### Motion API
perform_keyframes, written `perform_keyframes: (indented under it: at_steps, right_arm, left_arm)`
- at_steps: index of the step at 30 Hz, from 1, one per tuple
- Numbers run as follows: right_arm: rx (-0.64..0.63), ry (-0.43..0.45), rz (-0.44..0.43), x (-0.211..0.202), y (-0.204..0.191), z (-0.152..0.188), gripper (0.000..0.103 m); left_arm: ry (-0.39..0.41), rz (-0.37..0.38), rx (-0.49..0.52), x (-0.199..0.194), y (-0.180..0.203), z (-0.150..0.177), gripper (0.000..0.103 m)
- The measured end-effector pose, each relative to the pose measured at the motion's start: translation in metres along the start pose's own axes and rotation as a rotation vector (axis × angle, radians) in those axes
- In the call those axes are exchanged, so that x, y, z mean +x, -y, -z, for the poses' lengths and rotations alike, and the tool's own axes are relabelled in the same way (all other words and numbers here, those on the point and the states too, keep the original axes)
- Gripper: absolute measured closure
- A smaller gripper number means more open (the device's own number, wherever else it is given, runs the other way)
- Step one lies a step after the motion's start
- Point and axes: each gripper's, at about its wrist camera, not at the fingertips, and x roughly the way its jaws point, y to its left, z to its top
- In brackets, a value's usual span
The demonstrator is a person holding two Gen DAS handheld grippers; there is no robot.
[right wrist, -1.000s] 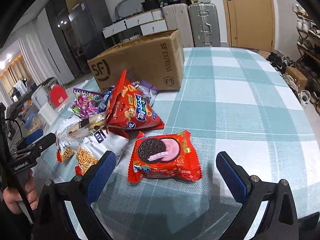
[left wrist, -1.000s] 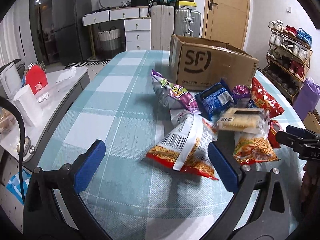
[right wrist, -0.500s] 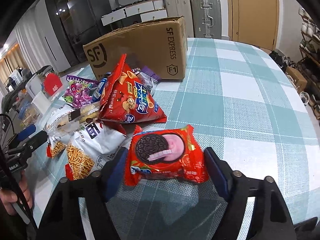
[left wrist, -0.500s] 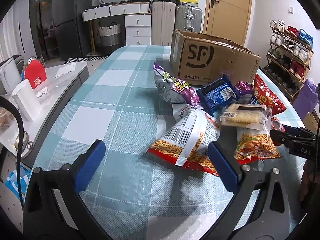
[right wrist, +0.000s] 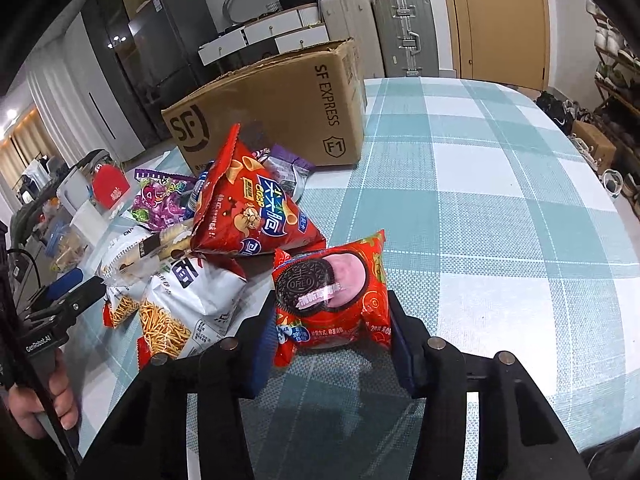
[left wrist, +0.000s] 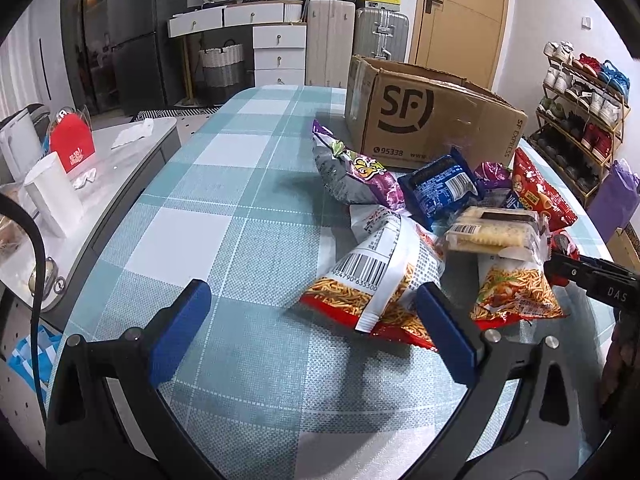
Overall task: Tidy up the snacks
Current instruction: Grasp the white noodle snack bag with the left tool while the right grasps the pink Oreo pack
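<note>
My right gripper [right wrist: 332, 344] is shut on a red Oreo pack [right wrist: 332, 296], squeezed at its near end on the table. Beside it lie a red crisp bag [right wrist: 256, 208], a white noodle-snack bag [right wrist: 188, 300], a cracker pack [right wrist: 148, 252] and a purple bag [right wrist: 160, 200]. The SF cardboard box [right wrist: 280, 108] stands behind them. My left gripper [left wrist: 316, 328] is open and empty over the tablecloth, just short of the noodle-snack bag [left wrist: 376, 276]. The box [left wrist: 432, 116], a blue pack [left wrist: 440, 188] and the cracker pack [left wrist: 496, 228] lie beyond it.
A teal checked tablecloth [left wrist: 224, 216] covers the table. A side counter [left wrist: 100, 160] with a red card and white cup stands to the left. Suitcases [right wrist: 404, 36], drawers and a door are behind. A shoe rack [left wrist: 580, 112] stands to the right.
My right gripper moved forward around the Oreo pack and closed on it. My left gripper drew slightly nearer the snack pile and stayed open.
</note>
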Motion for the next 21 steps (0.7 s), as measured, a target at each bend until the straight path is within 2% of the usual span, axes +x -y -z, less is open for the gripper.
perform_keyframes:
  at_steps: [4, 8, 14, 21]
  right_arm:
    - [0.012, 0.014, -0.005, -0.003, 0.002, 0.000, 0.054]
    - [0.024, 0.030, -0.004, -0.007, 0.004, 0.000, 0.054]
    - [0.035, 0.038, -0.014, -0.009, 0.005, 0.001, 0.054]
    - [0.060, 0.043, -0.031, -0.010, 0.010, 0.001, 0.054]
  left_arm:
    - [-0.002, 0.002, 0.008, -0.002, 0.001, -0.004, 0.001]
    - [-0.018, 0.039, 0.006, 0.000, 0.003, -0.013, 0.001]
    - [-0.107, 0.123, 0.019, 0.016, 0.011, -0.028, 0.001]
    - [-0.189, 0.155, 0.080, 0.038, 0.028, -0.038, 0.001]
